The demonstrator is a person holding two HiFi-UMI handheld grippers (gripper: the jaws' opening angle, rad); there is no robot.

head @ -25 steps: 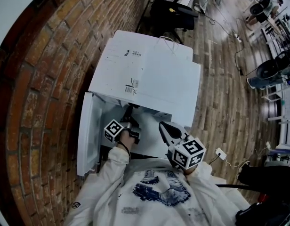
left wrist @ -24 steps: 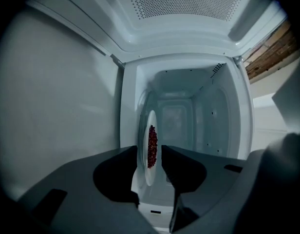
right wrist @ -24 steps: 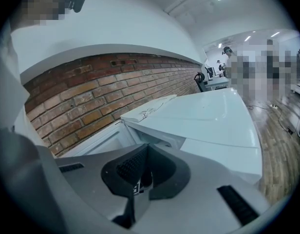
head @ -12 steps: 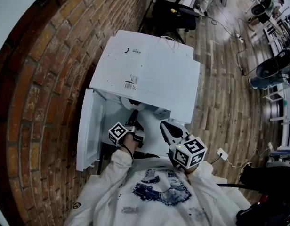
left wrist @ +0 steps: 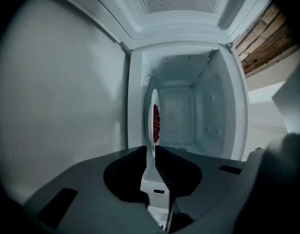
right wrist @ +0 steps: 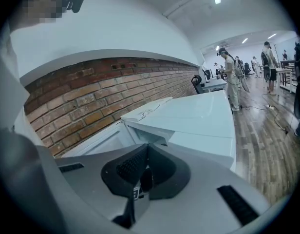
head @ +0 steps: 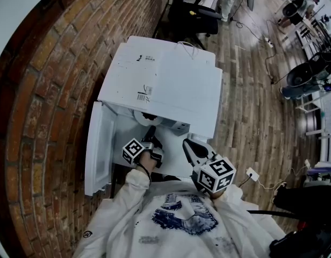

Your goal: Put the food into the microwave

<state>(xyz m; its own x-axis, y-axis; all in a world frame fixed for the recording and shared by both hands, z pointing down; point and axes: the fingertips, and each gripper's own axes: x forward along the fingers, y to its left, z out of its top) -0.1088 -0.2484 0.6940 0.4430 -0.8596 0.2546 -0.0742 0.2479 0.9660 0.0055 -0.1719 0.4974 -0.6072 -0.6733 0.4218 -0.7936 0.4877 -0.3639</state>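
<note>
Microwave (head: 171,85) door (head: 98,147) open. Left tool (left wrist: 151,151) jaws just closing, now pinching rim of plate (left wrist: 152,94) bearing red food (left wrist: 156,123), apparently at cavity mouth. Right tool (right wrist: 144,152) closed, empty. Remaining, likely: seat plate, release, shut door.

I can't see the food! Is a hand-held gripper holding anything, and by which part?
The left hand-held gripper, jaws just closed in, pinches the white plate of red food by its near rim. The right hand-held gripper holds nothing.

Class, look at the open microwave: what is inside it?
A white plate of red food, held by the left claw, whose jaws have just been closing. Bare walls otherwise. The plate covers the floor beneath.
</note>
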